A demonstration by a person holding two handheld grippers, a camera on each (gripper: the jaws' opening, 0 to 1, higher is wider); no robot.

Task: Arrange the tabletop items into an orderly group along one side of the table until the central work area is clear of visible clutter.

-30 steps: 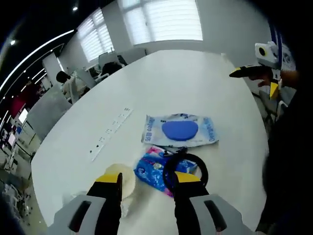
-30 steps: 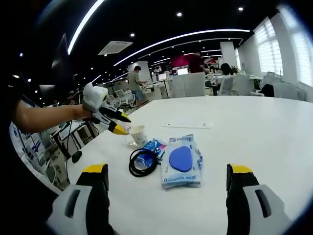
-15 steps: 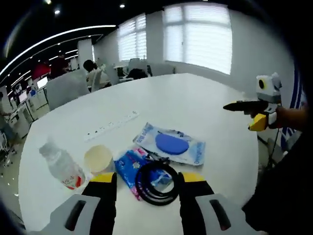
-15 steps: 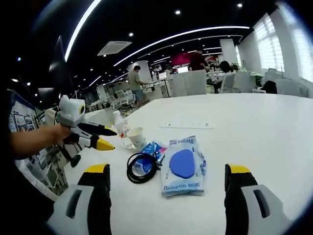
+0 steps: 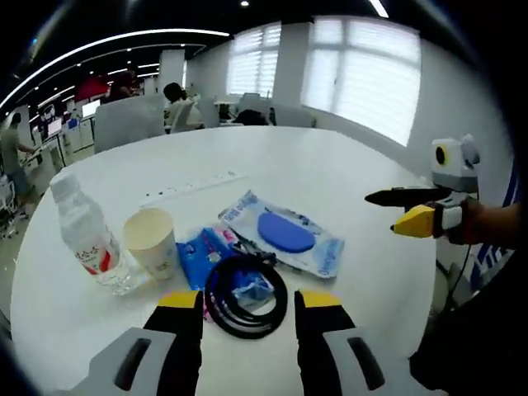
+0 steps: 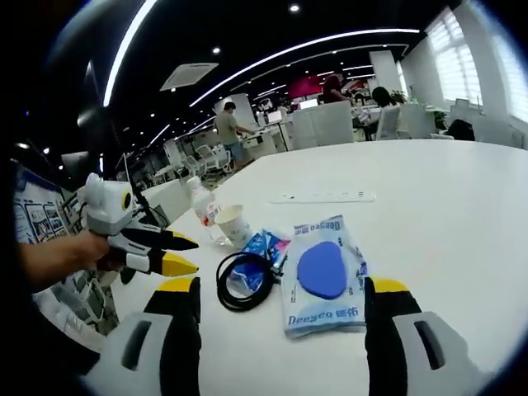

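The left gripper point(image 5: 239, 309) has pulled back and dropped lower than it was a second ago, so the bottle point(image 5: 82, 235) and paper cup point(image 5: 151, 239), barely in its view then, now stand in full sight, and the right gripper point(image 6: 280, 297) has drawn closer to the pile with its jaws narrower than before, though still apart and empty. The left one's jaws are apart too, framing the black cable coil point(image 5: 245, 294) without touching it. Taking that coil as the landmark: it lies partly on the small blue packet point(image 5: 202, 254), the cup stands just beyond the packet, the bottle beside the cup, and the large wipes pack point(image 5: 282, 233) lies on the coil's other side, touching or nearly touching the blue packet. A white power strip point(image 5: 191, 185) sits well beyond them on the white table point(image 5: 330, 173). I'd judge the coil light and floppy, best pinched across its bundled loops; the wipes pack soft and slippery, better taken by an edge; the cup crushable; the bottle likely to tip. Whether the bottle holds any liquid is hard to tell, and the packet's print is unreadable.
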